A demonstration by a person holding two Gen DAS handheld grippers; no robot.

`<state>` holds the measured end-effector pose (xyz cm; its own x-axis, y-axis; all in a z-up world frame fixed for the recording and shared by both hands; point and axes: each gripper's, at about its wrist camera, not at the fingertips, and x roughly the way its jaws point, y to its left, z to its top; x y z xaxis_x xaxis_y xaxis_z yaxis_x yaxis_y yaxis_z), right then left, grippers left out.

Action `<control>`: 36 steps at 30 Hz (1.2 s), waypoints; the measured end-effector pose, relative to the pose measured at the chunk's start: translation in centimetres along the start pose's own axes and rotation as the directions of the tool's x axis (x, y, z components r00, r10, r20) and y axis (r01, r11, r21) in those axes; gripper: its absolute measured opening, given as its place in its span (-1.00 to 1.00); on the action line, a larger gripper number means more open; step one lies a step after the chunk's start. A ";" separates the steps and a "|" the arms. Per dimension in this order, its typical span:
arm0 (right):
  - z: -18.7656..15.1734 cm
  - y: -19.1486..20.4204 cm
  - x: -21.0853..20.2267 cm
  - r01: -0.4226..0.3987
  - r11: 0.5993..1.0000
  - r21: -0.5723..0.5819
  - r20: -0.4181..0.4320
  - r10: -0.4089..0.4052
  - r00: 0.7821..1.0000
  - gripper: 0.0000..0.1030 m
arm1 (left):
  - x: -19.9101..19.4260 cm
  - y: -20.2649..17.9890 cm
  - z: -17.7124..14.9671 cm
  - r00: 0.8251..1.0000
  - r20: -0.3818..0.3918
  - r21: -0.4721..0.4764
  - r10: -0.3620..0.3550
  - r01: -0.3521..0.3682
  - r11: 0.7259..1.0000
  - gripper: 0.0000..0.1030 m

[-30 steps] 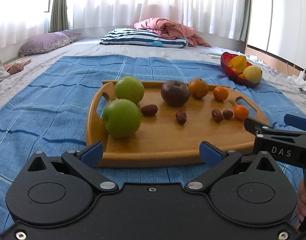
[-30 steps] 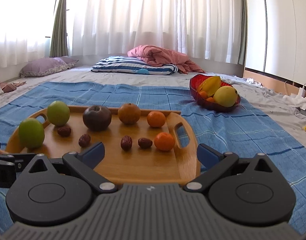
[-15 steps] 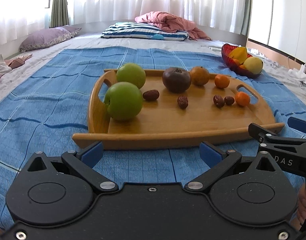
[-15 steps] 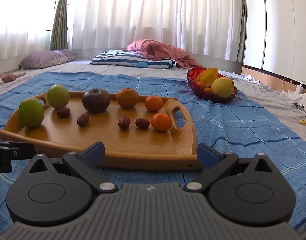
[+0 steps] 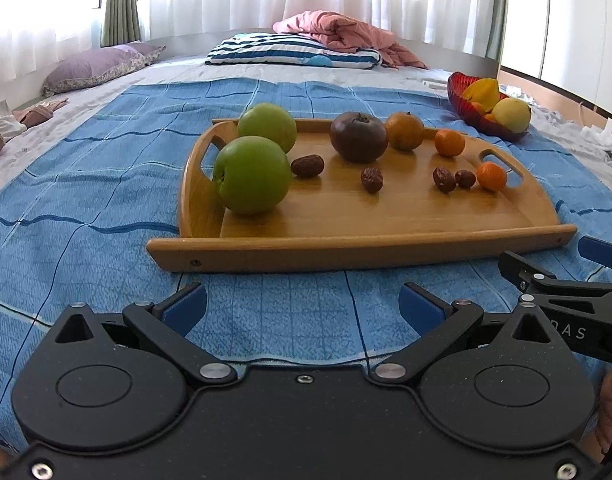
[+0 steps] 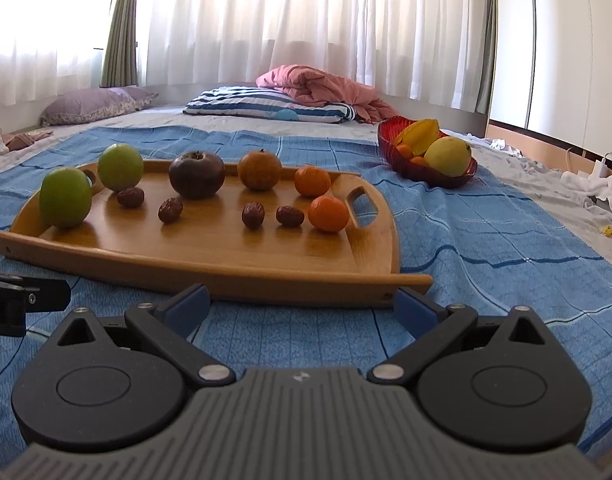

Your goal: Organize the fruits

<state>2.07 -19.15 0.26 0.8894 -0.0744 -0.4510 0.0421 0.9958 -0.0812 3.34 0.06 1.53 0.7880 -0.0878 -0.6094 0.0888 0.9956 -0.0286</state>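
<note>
We hold both tools short of the wooden tray (image 5: 386, 216), which lies on the blue blanket (image 5: 106, 168) spread over the bed. The left tool (image 5: 302, 304) is spread wide with nothing between its fingers, and the right tool (image 6: 298, 304) is just as open and empty. On the tray, two green apples (image 5: 252, 174) sit at its left end, a dark round fruit (image 5: 359, 136) and a brownish-orange one (image 5: 405, 130) along its far edge, two small oranges (image 6: 328, 213) by its right handle, and four dates (image 6: 253, 215) scattered across its middle. A red bowl (image 6: 418, 168) with more fruit stands beyond the tray's right end. We judge the apples firm, smooth and weighty, best gripped across the widest part; the dates are light and wrinkled, easy to pinch; the oranges may give slightly, so we would squeeze gently.
</note>
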 end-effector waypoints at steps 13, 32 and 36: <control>-0.7 0.1 0.7 0.003 1.000 -0.011 -0.031 -0.003 1.000 1.00 | 0.9 0.2 -0.7 1.000 -0.019 -0.006 0.006 -0.006 1.000 0.99; -1.1 0.0 1.8 -0.033 0.999 -0.017 -0.075 0.032 0.997 1.00 | 2.1 0.0 -1.0 1.000 -0.007 0.005 0.023 -0.023 1.000 1.00; -1.1 0.0 1.8 -0.034 0.999 -0.018 -0.073 0.033 0.997 1.00 | 2.2 0.0 -1.0 1.000 -0.006 0.006 0.022 -0.022 1.000 1.00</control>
<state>3.16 -19.37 -1.54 0.8549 -0.0456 -0.5167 0.0037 0.9967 -0.0817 4.46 -0.14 -0.62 0.7859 -0.0655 -0.6149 0.0751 0.9971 -0.0102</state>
